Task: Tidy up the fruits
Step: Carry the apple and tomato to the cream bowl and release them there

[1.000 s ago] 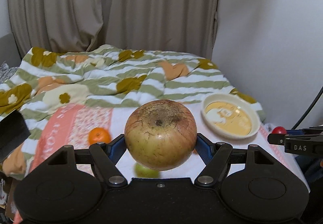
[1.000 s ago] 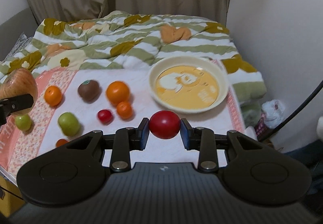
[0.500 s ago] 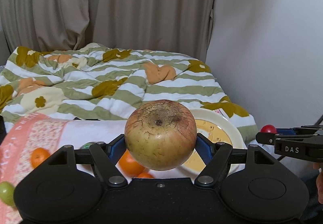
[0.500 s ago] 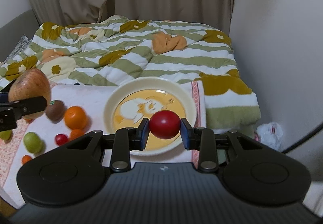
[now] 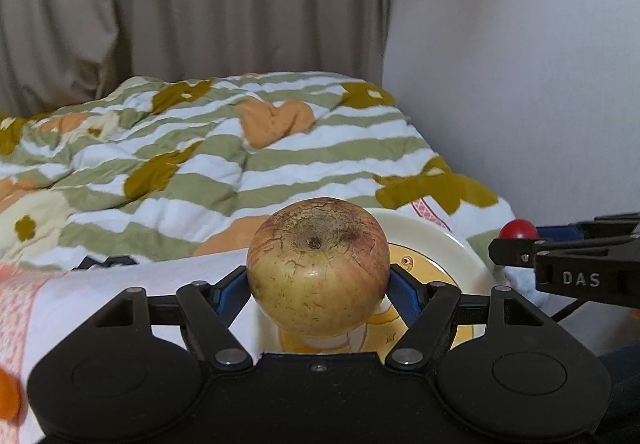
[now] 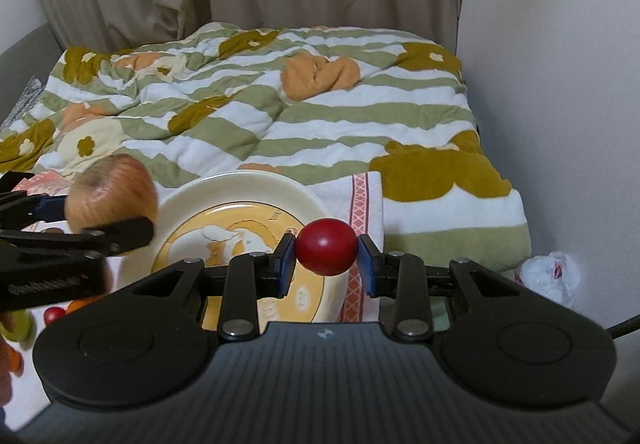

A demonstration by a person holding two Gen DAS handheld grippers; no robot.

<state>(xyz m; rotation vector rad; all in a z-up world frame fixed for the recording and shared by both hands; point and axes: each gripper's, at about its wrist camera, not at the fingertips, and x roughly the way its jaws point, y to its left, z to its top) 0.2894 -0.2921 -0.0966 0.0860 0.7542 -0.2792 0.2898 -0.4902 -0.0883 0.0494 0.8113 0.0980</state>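
Apple (image 5: 318, 268) sits clamped in the left gripper (image 5: 318, 290), held above the plate (image 5: 460, 256). The tomato (image 6: 326, 246) is pinched in the right gripper (image 6: 326, 264) over the plate's right rim. Beyond lie the towel (image 6: 366, 200), then the striped quilt (image 6: 280, 116).

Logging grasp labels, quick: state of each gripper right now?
Left gripper: shut on the apple, over the plate.
Right gripper: shut on the red fruit.
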